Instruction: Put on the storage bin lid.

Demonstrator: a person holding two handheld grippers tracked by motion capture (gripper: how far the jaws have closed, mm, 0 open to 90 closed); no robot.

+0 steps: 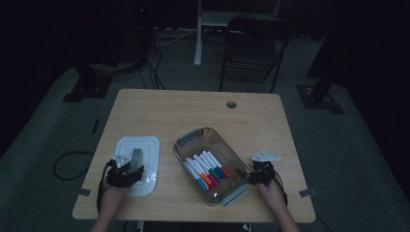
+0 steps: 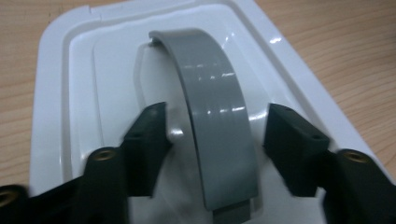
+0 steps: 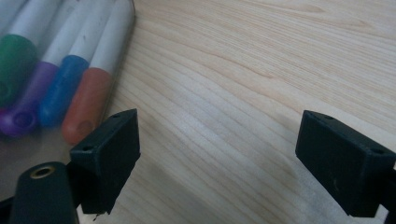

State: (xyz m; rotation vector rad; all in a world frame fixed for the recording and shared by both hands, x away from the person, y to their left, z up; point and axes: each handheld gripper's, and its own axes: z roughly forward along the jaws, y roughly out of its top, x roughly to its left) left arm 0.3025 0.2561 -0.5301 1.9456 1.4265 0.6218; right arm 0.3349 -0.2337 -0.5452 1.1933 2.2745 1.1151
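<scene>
Left gripper (image 2: 215, 135) over white lid (image 1: 150, 159) at table's (image 1: 193, 106) left, jaws straddling its grey handle (image 2: 215, 126), not touching. Right gripper (image 3: 224, 158) spread wide beside marker bin (image 1: 193, 137), holding nothing.

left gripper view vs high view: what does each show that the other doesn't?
Left gripper view alone: the gap on either side between the left gripper jaws and the lid's arched grey handle, so no pad presses on it yet. High view alone: the clear container of markers, the right gripper at its end, the chair. Both share the white lid on the wooden table.
</scene>
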